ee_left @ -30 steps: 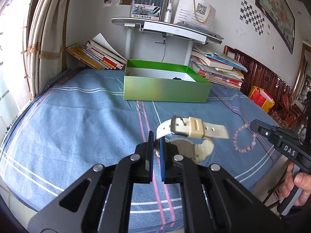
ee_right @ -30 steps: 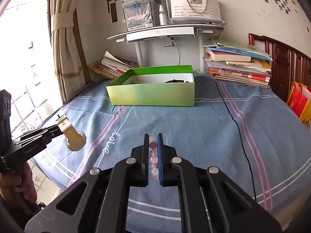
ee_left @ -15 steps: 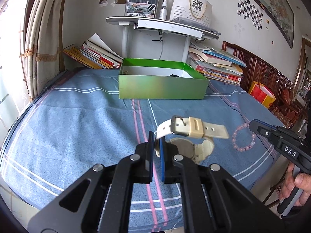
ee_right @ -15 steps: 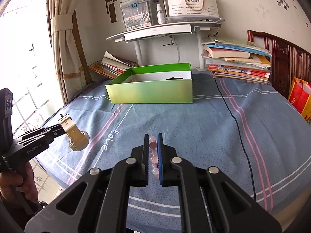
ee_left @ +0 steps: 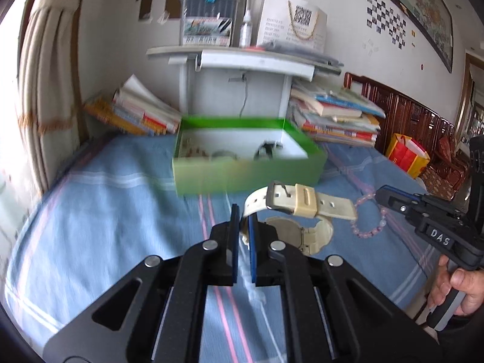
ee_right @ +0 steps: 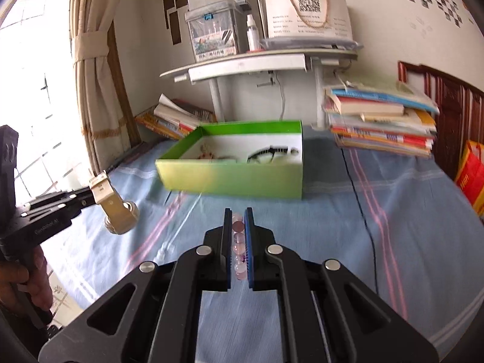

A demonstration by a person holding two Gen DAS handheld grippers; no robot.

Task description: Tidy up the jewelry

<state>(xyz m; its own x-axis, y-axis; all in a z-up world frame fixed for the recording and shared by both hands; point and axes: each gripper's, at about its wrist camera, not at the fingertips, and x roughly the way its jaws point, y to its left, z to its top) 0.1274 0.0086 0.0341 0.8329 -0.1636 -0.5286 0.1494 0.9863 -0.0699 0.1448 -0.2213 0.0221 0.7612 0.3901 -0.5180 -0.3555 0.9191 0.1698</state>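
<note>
The left tongs (ee_left: 243,227) pinch the strap of a cream wristwatch (ee_left: 298,211), lifted above the blue bedsheet (ee_left: 106,217). The right tongs (ee_right: 239,236) clamp a pink bead bracelet (ee_right: 238,242). The green box (ee_right: 236,178) sits farther ahead. Carry each piece over the near wall before releasing, clear of the items already inside.

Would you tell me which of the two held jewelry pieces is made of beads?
The pink bracelet, clamped in the right gripper; the left gripper holds a cream watch by its strap.
</note>
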